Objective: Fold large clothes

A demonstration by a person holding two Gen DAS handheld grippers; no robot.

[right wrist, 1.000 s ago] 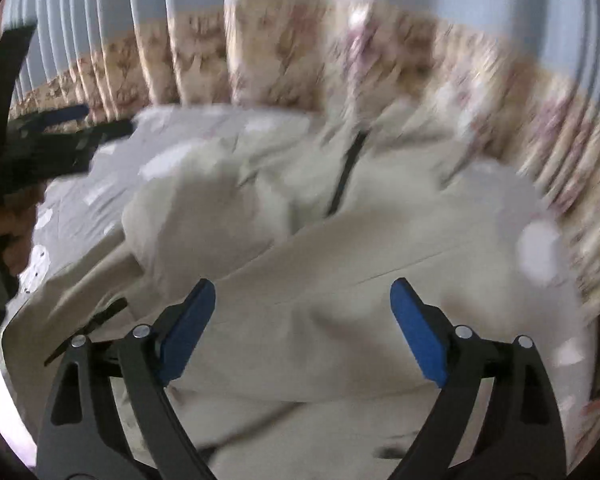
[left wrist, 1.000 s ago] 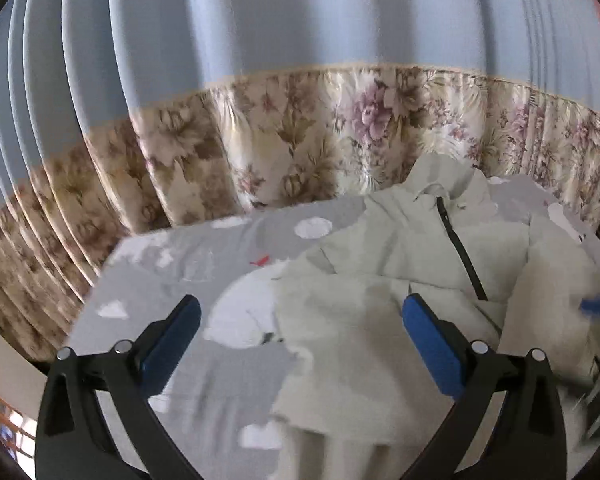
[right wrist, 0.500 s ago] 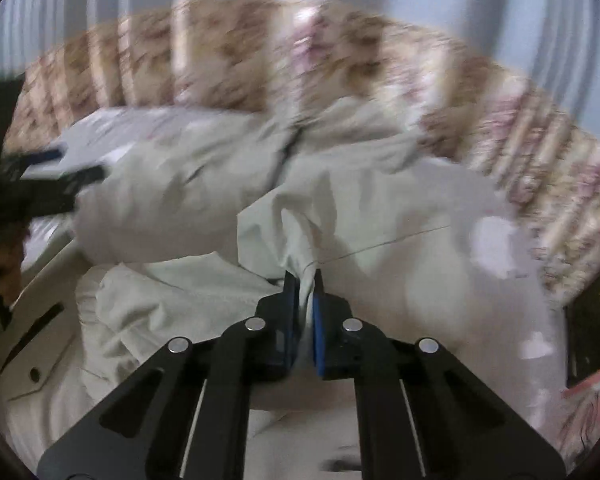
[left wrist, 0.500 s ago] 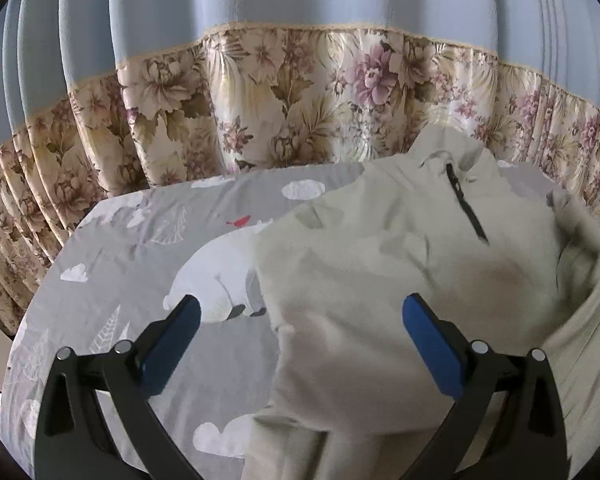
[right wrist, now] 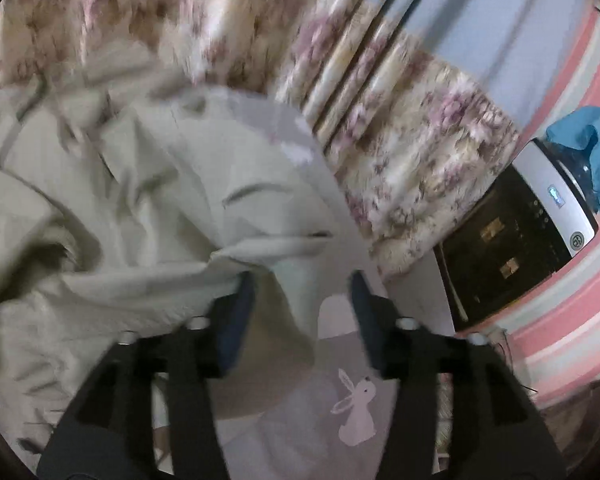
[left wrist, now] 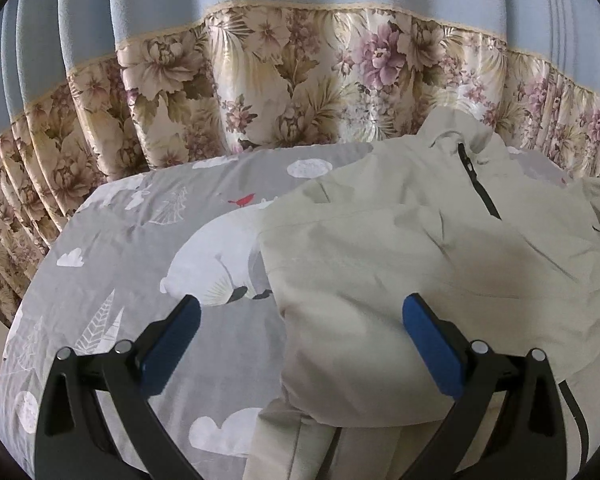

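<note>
A pale beige jacket (left wrist: 400, 248) with a dark zip lies on a grey printed bedsheet (left wrist: 140, 248), its collar toward the floral curtain. My left gripper (left wrist: 300, 320) hangs open just above the jacket's left folded edge, with nothing pinched. In the blurred right wrist view the same jacket (right wrist: 140, 200) is bunched at the left. My right gripper (right wrist: 302, 300) has its jaws opening; a fold of the jacket drapes by its left finger (right wrist: 240, 304) and across part of the gap, and the pads do not press on it.
A floral and blue curtain (left wrist: 300, 60) hangs behind the bed. To the right of the bed stand a dark cabinet (right wrist: 496, 248) and an appliance (right wrist: 560, 208) with a blue cloth on top, by a pink striped wall (right wrist: 580, 320). Sheet shows left of the jacket.
My right gripper shut on a fold of jacket, swung it to the right, and its jaws have parted off the cloth. The left gripper dipped slightly and stayed open.
</note>
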